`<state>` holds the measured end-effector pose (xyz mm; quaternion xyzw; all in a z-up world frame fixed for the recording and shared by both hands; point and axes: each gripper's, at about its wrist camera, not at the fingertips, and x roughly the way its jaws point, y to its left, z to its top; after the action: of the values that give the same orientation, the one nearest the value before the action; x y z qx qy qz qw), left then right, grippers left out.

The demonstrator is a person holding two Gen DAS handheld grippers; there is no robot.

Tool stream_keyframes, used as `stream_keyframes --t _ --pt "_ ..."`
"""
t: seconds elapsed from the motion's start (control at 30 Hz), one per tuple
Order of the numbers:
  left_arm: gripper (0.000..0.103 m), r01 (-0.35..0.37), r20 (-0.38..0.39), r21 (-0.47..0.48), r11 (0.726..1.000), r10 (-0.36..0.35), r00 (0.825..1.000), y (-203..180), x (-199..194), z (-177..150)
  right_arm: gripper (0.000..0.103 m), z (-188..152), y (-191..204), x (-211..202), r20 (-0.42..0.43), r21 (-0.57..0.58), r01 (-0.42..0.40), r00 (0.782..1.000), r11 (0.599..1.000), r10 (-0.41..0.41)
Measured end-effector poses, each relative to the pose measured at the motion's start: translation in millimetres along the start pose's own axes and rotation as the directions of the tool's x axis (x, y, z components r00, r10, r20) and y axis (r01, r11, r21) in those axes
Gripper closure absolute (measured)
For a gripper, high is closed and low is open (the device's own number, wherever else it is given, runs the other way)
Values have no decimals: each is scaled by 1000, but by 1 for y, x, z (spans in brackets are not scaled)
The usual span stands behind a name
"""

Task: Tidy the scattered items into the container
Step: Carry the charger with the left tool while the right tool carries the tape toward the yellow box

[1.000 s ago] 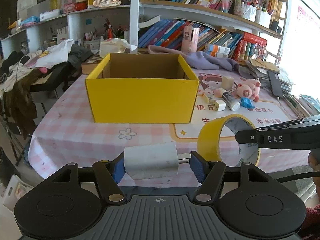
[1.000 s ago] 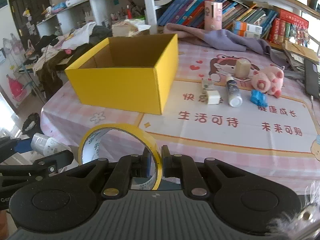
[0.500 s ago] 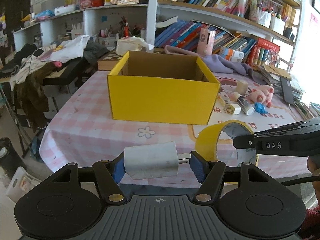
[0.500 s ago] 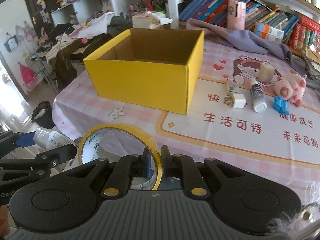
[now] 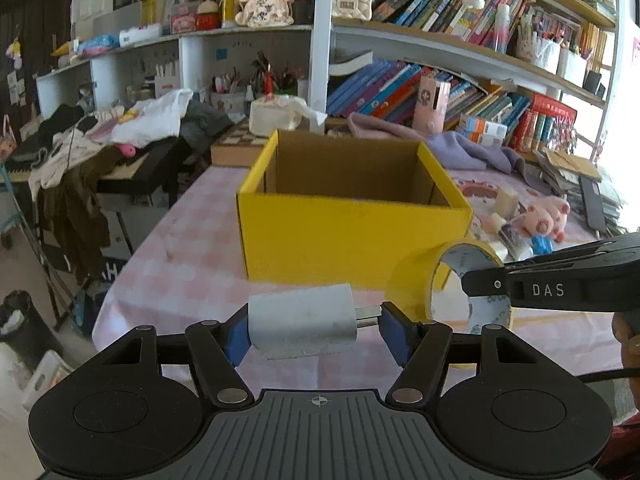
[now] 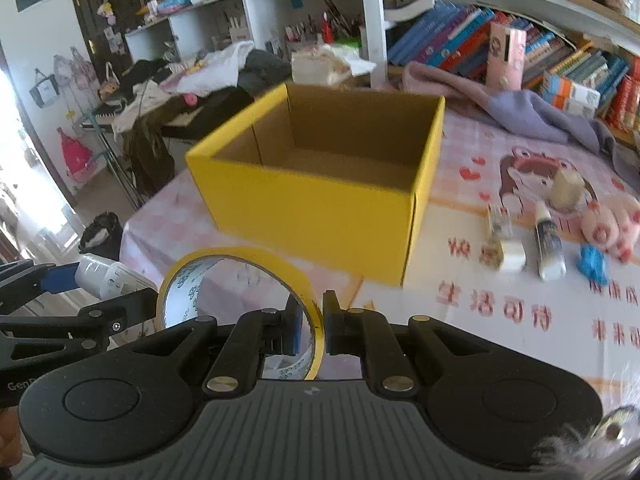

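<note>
An open yellow cardboard box (image 5: 352,236) (image 6: 320,204) stands on the pink checked table, empty inside as far as I see. My left gripper (image 5: 314,326) is shut on a white charger plug (image 5: 302,320), held in front of the box; it also shows in the right wrist view (image 6: 108,278). My right gripper (image 6: 311,326) is shut on the rim of a yellow tape roll (image 6: 240,276), also seen in the left wrist view (image 5: 456,276), to the right of the charger. Both are held short of the box.
Right of the box lie a pink pig plush (image 6: 608,224), a blue toy (image 6: 594,264), a white tube (image 6: 550,248), a small white adapter (image 6: 508,254) and a beige block (image 6: 566,190). A purple cloth (image 6: 520,112) and bookshelves stand behind. Clothes pile at the left.
Both grippers have risen and tilted with their loads, so the box interior shows more from above. The box appears a little farther and more central. Grips are unchanged.
</note>
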<state>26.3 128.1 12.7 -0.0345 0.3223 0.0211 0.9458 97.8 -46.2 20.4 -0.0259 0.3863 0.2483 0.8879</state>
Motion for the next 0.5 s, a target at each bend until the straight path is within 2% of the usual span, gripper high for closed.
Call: stream_keyframes --t 0.17,0.33,0.5 --pt "38 14 44 19 1000 -15 999 3 10 32 93 31 -6 6 50 -12 -20 999 1000 20" --pt "38 24 79 81 996 -30 996 1 29 67 93 64 -16 15 101 -22 -22 995 999 25" --pt "38 48 78 104 993 -56 995 2 62 100 93 100 -29 37 132 -38 7 991 999 -2"
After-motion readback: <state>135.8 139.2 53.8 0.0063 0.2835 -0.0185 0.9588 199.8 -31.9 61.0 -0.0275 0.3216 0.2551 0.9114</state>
